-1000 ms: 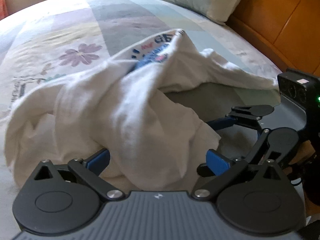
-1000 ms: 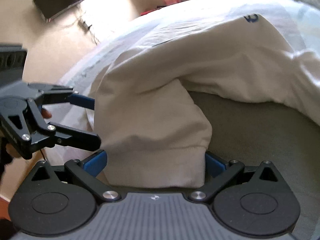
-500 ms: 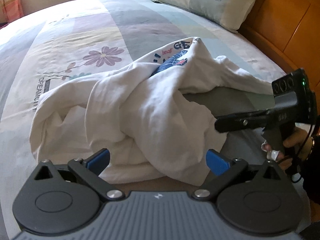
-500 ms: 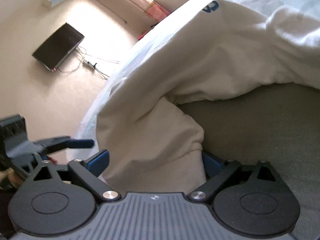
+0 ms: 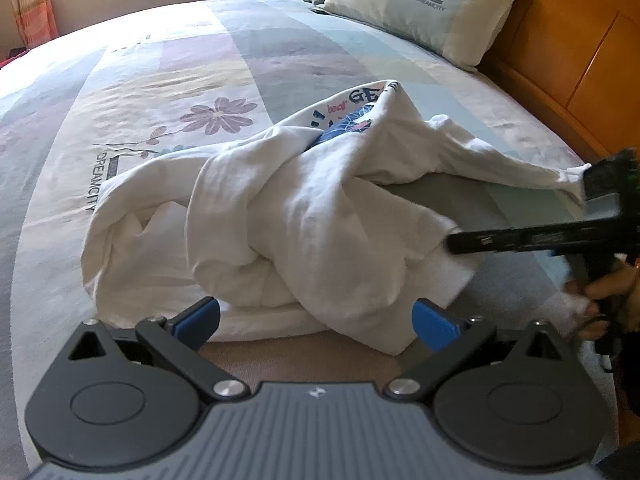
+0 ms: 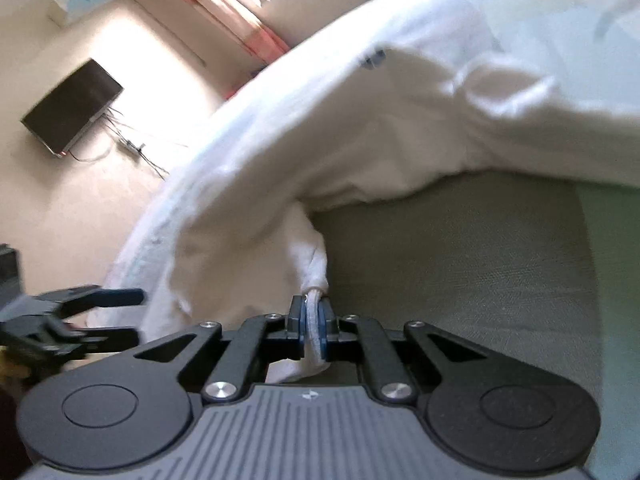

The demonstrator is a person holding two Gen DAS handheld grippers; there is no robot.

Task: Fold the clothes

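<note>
Your right gripper has just pinched shut on the ribbed hem of the white sweatshirt, which lies bunched on the bed close to its near edge. Your left gripper hangs spread wide in front of the heap, gripping nothing. You're at the untangling stage: next, take a second hem corner with the left and pull the sweatshirt flat

The right tool is motion-blurred at its tip, its holder's hand cut off by the frame edge.
</note>
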